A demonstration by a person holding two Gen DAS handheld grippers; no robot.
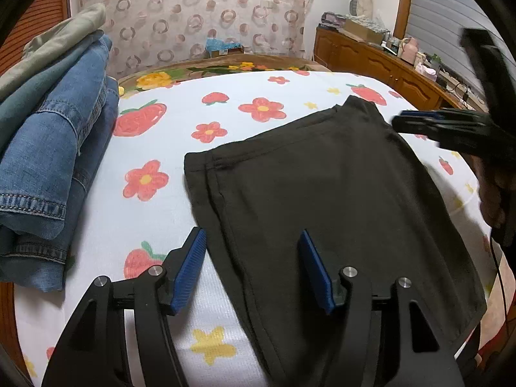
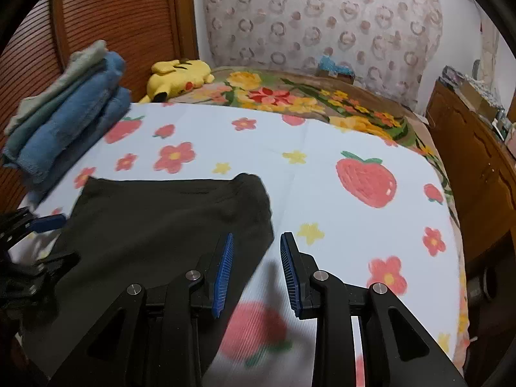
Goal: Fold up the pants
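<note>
Pants [image 1: 322, 193] (black, no readable label) lie folded on the sheet [image 2: 322, 148], left hand-held gripper [image 1: 253, 271] and right hand-held gripper [image 2: 254, 271] both gaping, empty.

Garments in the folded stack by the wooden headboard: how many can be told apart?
3, though more may be hidden. A pale green garment lies on top, a teal one under it, and blue jeans at the bottom, stacked left of the black pants.

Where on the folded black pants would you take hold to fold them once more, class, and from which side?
Grip the far hemmed edge of the black pants, at its two corners, coming from above. They lie flat on the strawberry-print sheet, and that edge is a clean stacked line, so both layers lift together toward the near edge.
</note>
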